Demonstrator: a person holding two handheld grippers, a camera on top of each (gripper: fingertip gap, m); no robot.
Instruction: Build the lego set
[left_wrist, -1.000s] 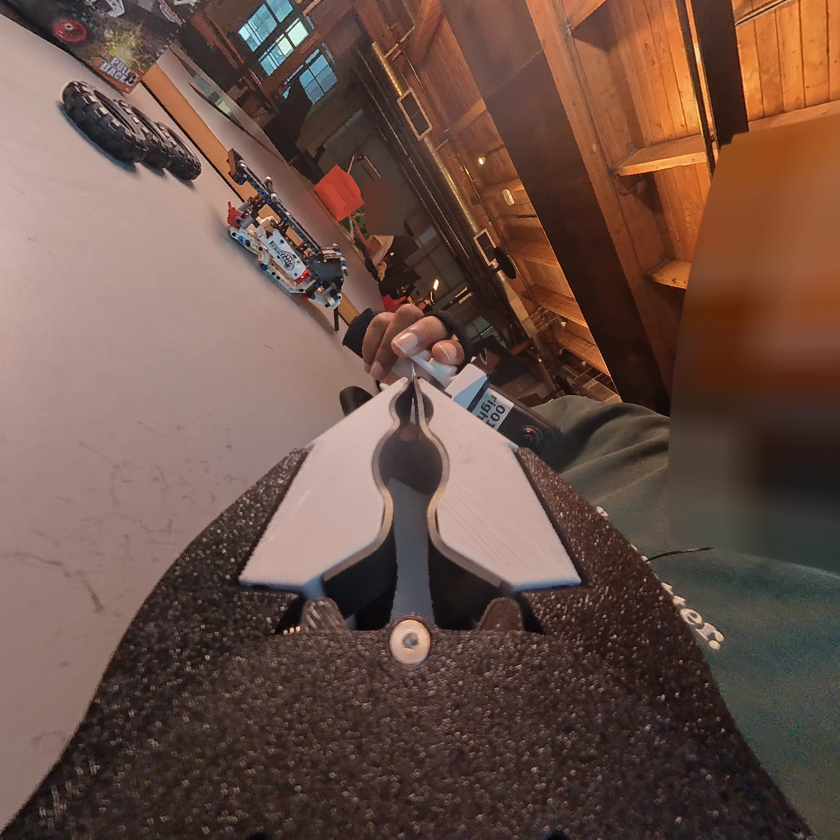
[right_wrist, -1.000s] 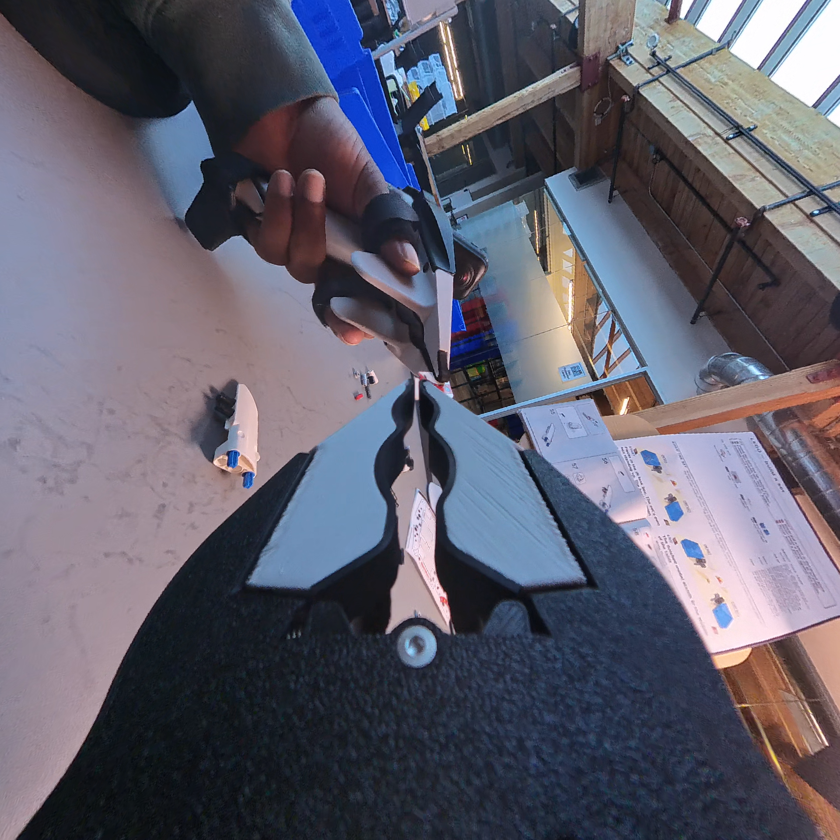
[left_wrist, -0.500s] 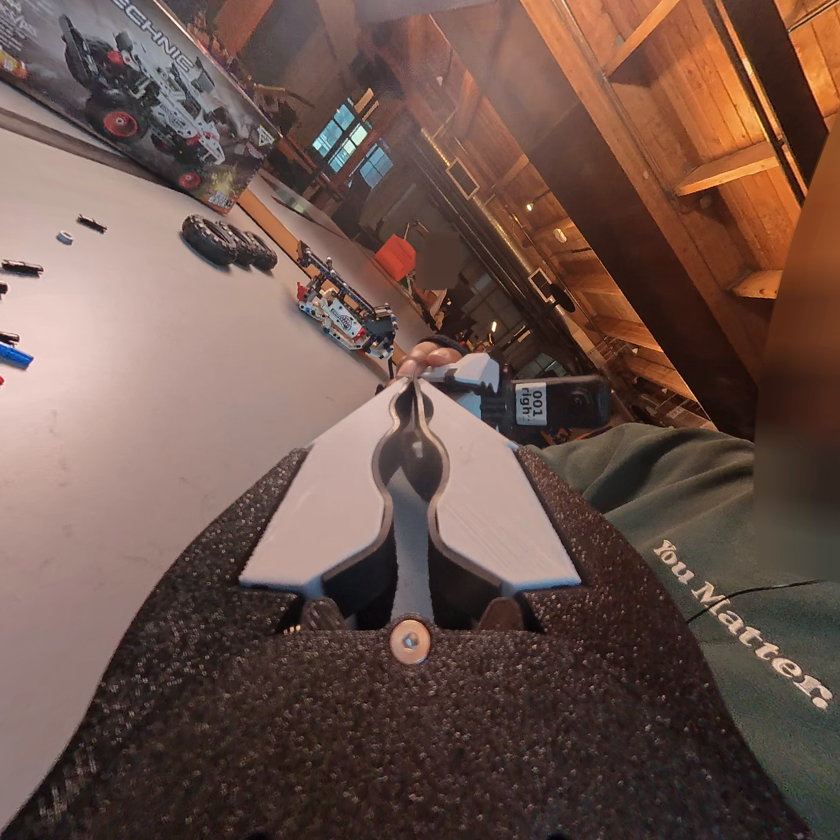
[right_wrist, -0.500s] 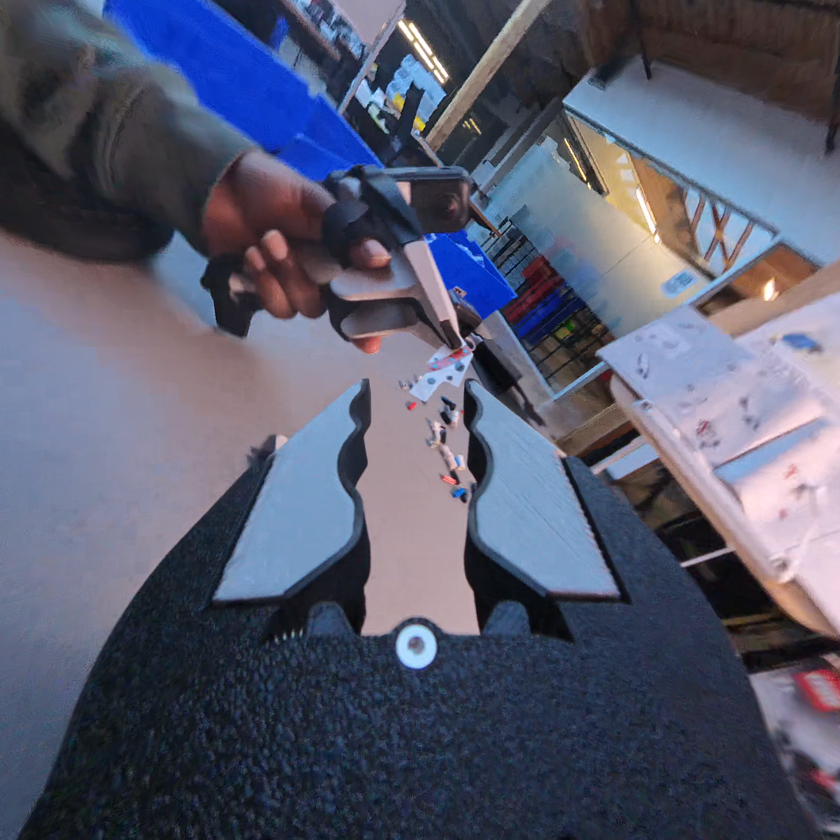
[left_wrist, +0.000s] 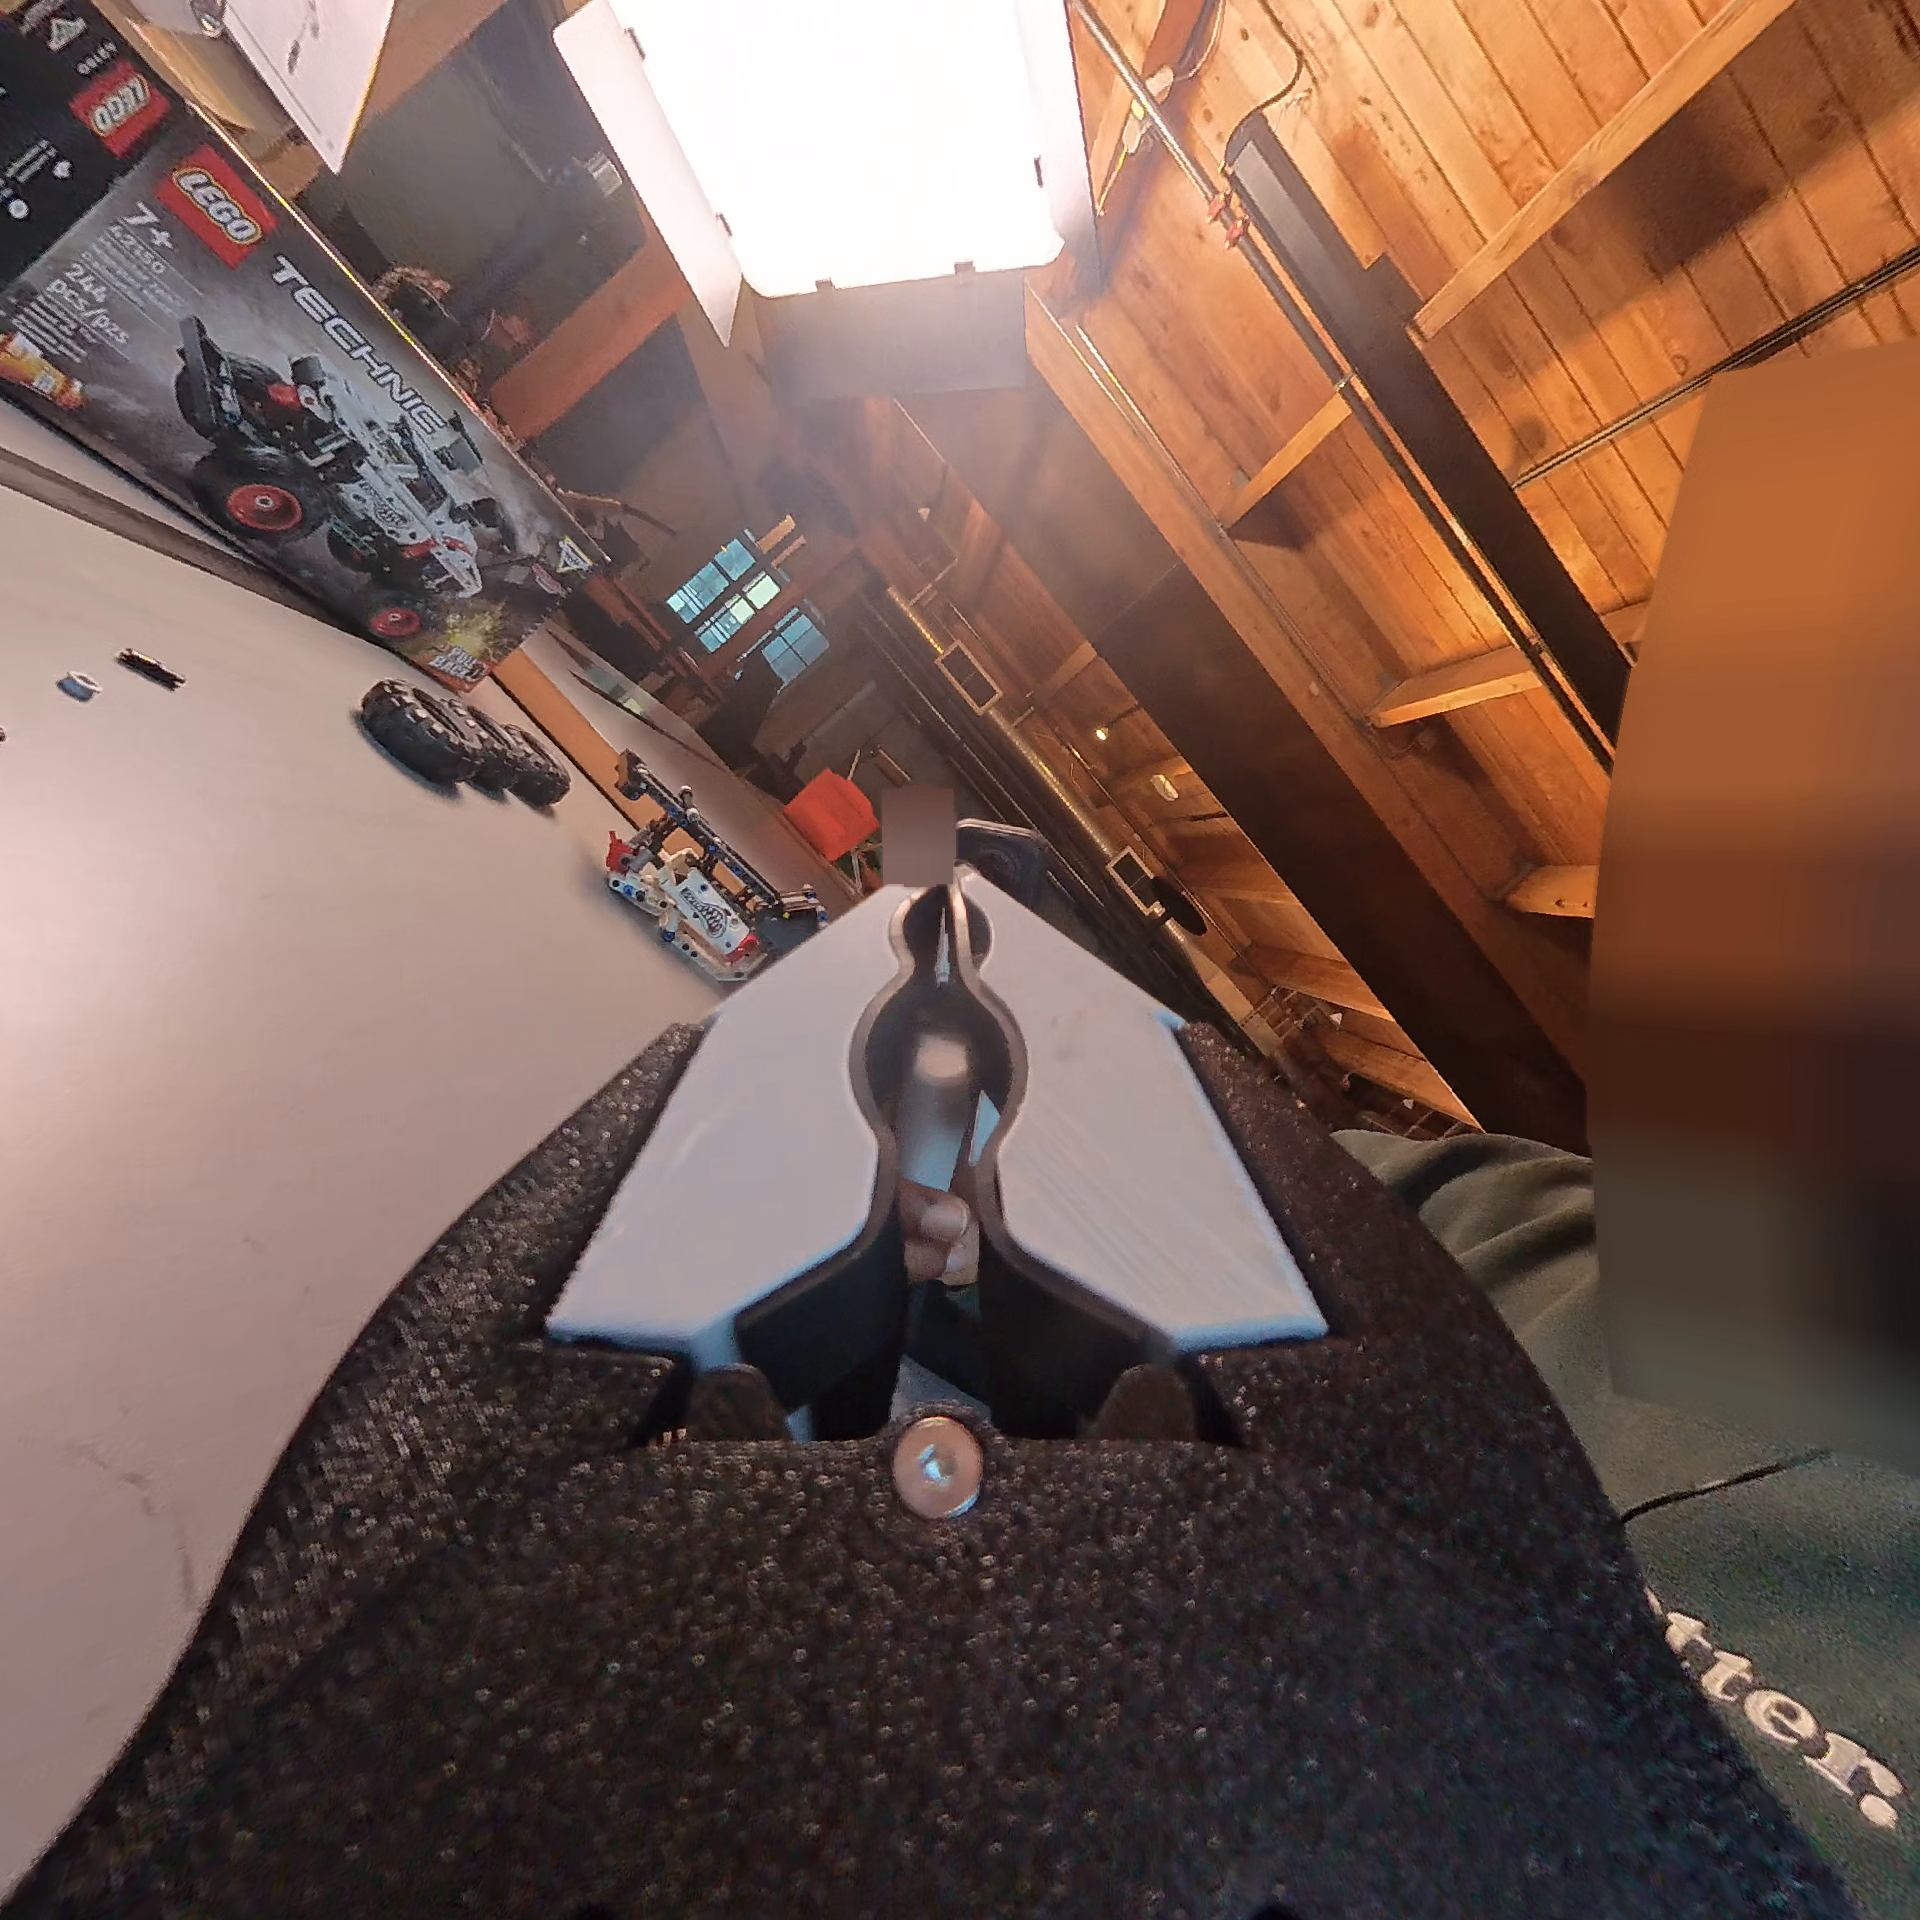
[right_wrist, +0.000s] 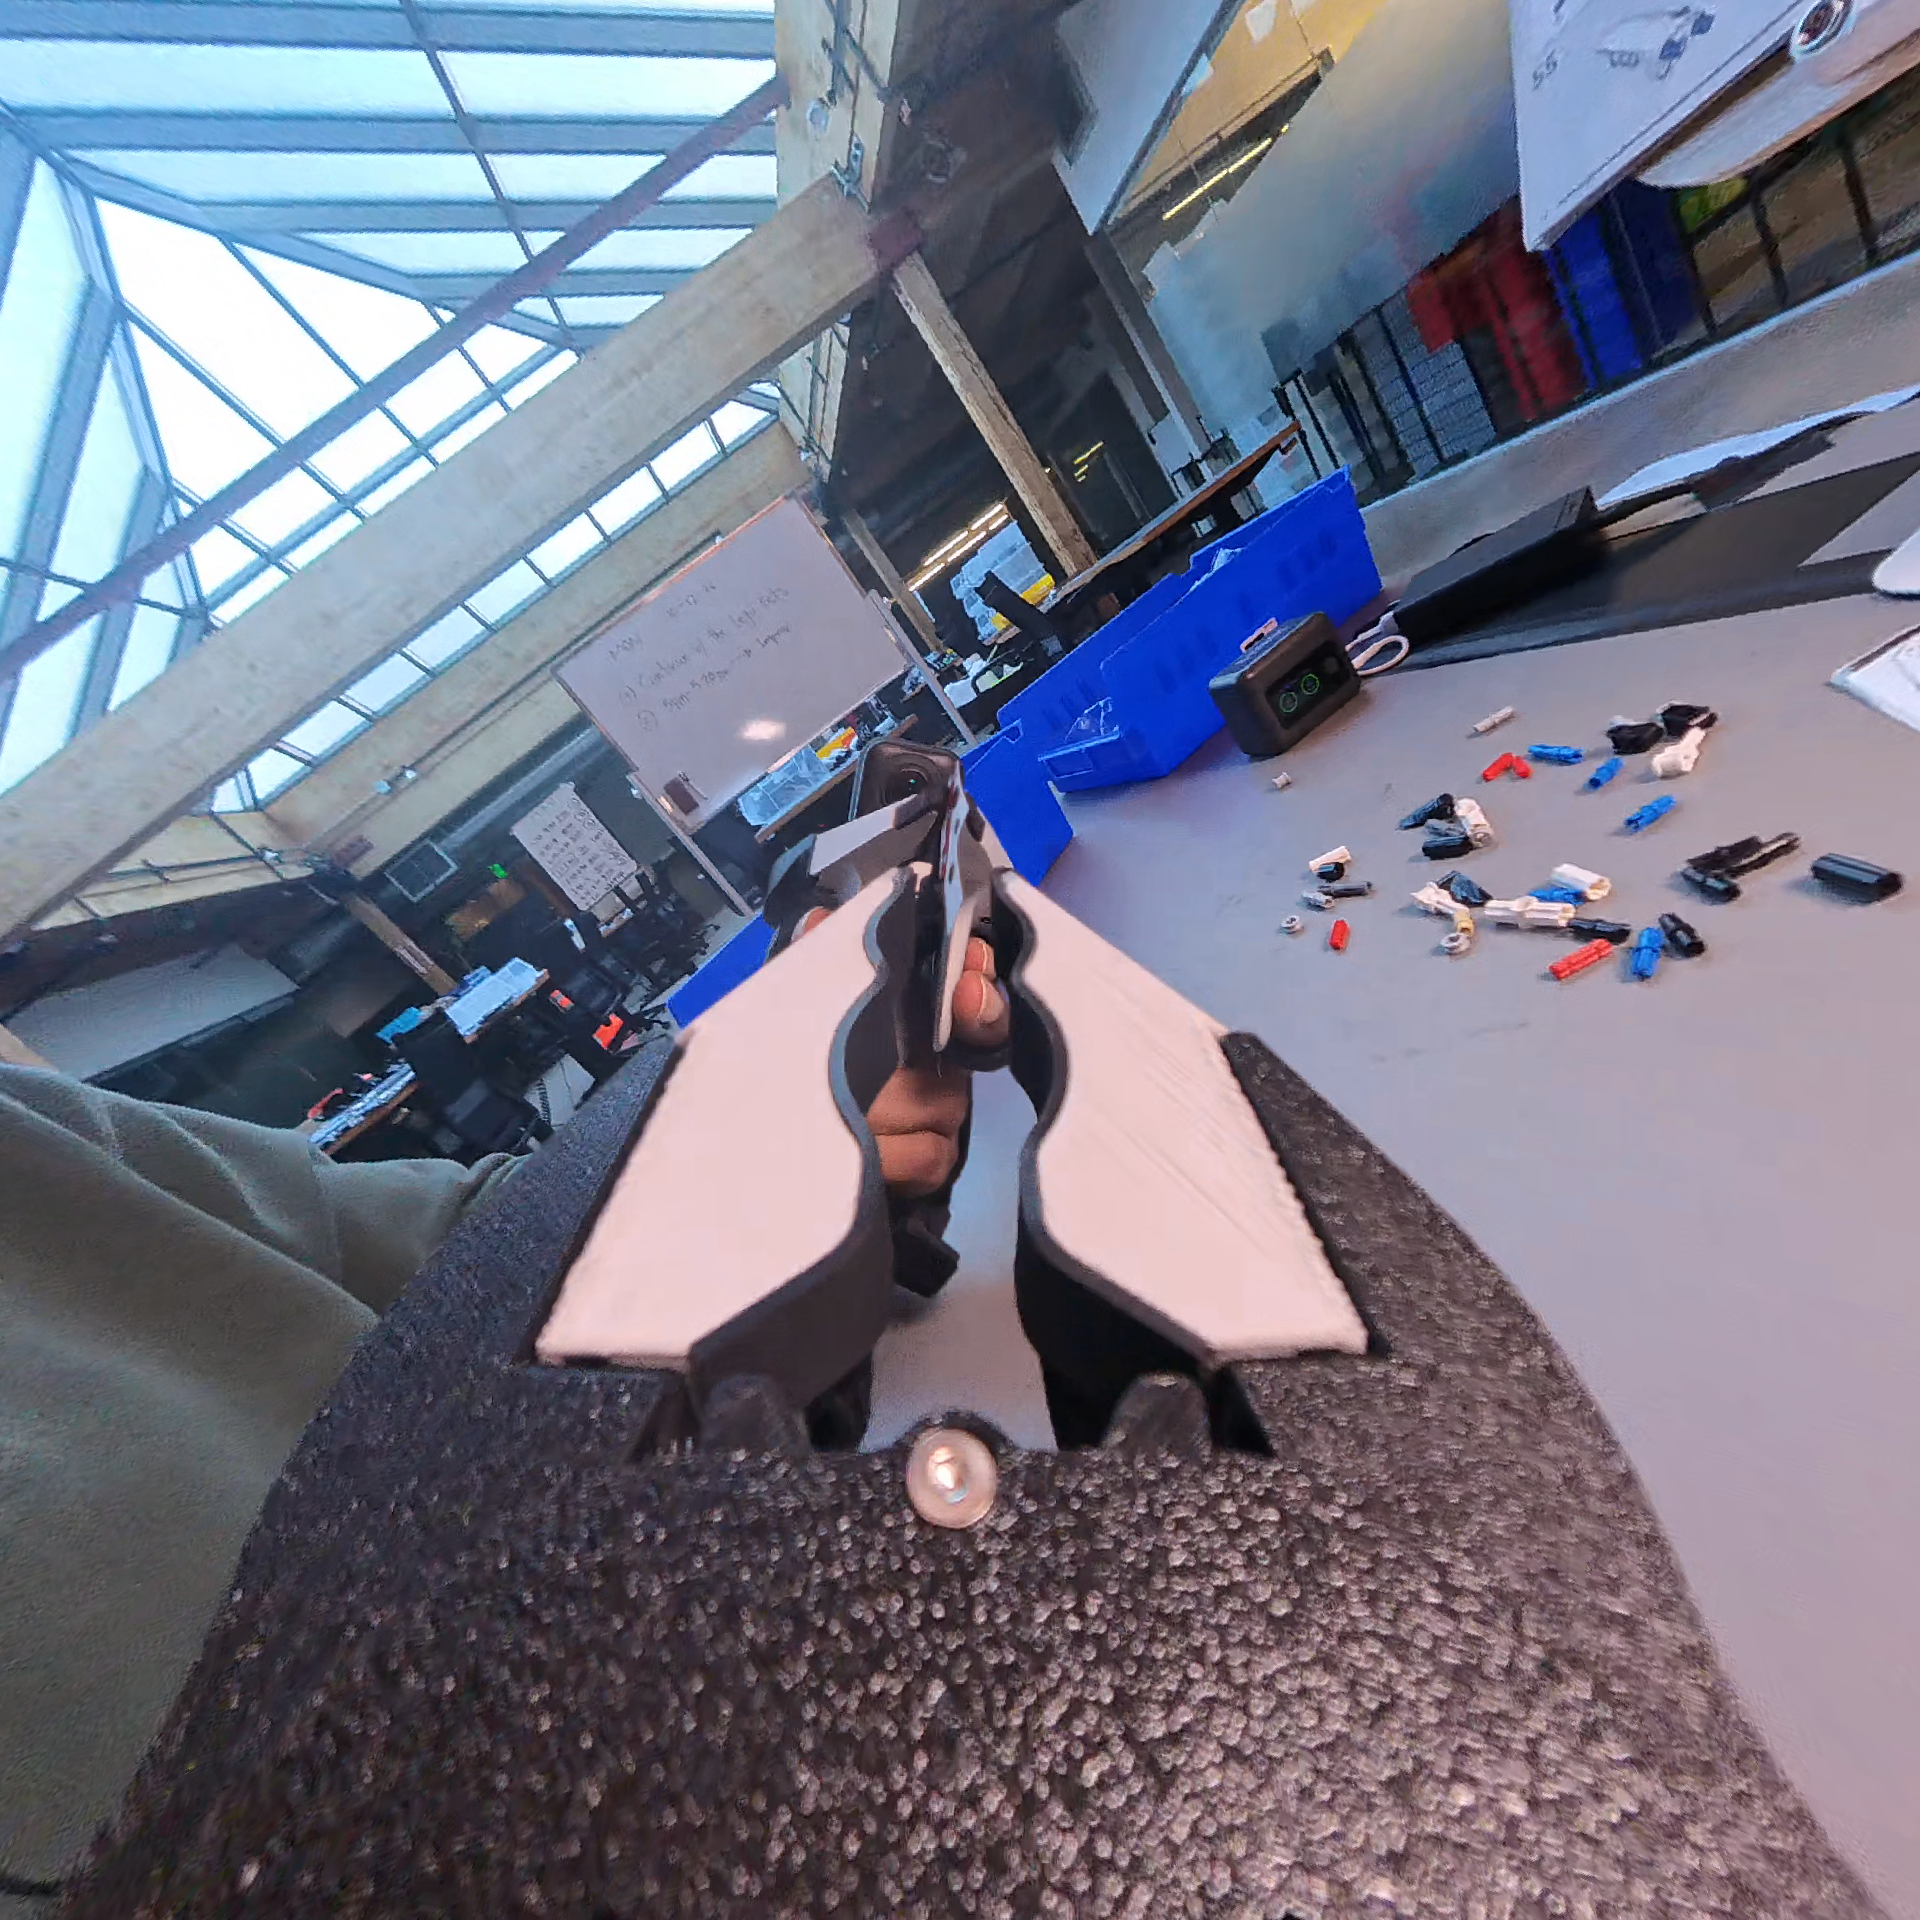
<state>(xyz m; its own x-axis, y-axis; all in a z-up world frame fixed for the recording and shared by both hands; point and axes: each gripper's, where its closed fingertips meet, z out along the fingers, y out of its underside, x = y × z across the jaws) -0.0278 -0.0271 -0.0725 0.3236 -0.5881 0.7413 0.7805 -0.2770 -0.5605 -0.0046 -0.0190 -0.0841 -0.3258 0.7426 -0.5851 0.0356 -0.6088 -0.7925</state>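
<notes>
Left wrist view showed the left gripper (left_wrist: 943, 902) pinching a thin sticker sheet (left_wrist: 941, 951), chassis (left_wrist: 694, 902) part-built. The right gripper (right_wrist: 940, 896) gaped; loose pieces (right_wrist: 1538, 883) remained near the tabletop's far edge

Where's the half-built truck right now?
In the left wrist view, the half-built truck sits on the table, left of the left gripper tips, between the black tyres and the table's far edge.
</notes>
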